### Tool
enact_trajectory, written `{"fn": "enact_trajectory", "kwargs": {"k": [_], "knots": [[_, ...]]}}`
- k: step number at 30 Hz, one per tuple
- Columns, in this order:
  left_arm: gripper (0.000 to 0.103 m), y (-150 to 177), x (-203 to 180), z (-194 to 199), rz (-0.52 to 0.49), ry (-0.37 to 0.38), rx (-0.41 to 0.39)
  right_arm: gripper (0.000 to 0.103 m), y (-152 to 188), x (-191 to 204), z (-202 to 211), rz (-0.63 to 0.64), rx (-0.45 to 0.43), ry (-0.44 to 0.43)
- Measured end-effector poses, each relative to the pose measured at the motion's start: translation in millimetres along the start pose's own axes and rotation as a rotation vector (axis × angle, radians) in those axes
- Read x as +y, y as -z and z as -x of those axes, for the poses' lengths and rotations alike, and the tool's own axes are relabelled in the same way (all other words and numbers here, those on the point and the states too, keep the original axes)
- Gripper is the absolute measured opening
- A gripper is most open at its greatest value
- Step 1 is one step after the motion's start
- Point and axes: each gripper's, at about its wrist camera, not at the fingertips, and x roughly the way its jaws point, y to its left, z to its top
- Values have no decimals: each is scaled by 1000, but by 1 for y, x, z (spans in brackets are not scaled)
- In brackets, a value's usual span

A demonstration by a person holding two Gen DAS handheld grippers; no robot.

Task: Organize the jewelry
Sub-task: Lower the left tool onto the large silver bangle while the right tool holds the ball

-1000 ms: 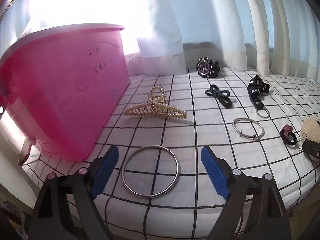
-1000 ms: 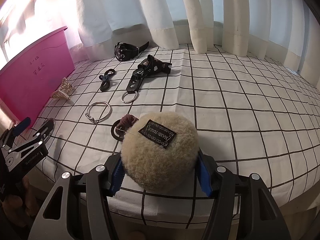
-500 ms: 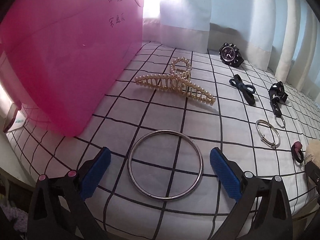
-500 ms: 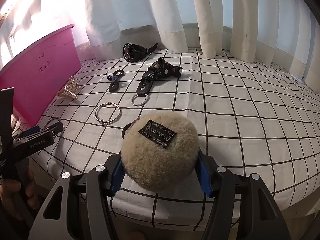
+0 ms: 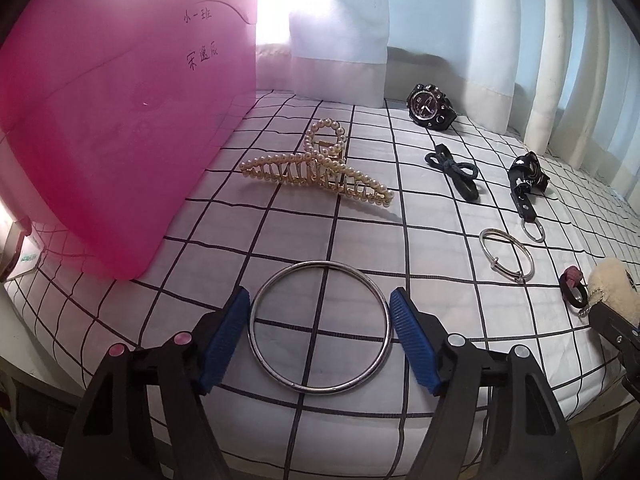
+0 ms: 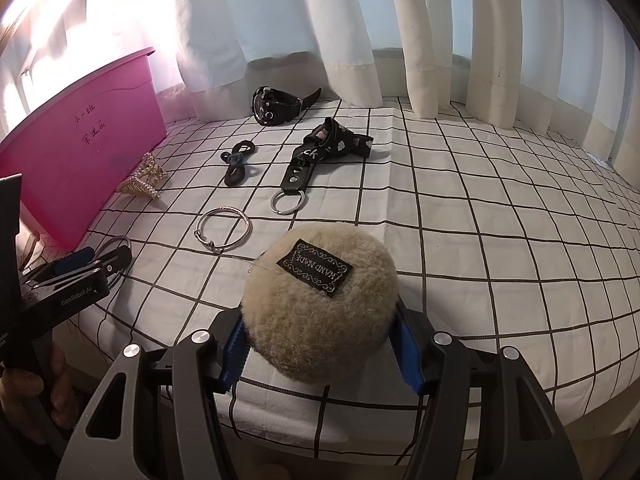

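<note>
A large silver bangle lies flat on the checked cloth near its front edge. My left gripper straddles it. The blue pads stand just outside the bangle's rim on both sides, and the jaws are closing with the bangle between them. My right gripper is shut on a fluffy beige pompom with a black label, held just above the cloth. To the left stands a pink bin. In the right wrist view the left gripper shows at the left edge, held by a hand.
On the cloth lie a pearl hair claw, a black watch, a dark bow hair tie, a black key strap with a ring, a small silver bracelet and a dark hair ring. White curtains hang behind.
My left gripper has come forward and turned over the bangle, and its jaws have narrowed from wide apart to just outside the rim. The right gripper keeps the pompom, nearly still.
</note>
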Motion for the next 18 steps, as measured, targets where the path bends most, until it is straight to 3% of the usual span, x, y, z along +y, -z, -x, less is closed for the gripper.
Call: {"fn": "enact_trajectory", "kwargs": {"k": [18], "knots": [[70, -24, -12, 24, -19, 45, -65, 59, -17, -3, 21, -6, -52, 10]]}}
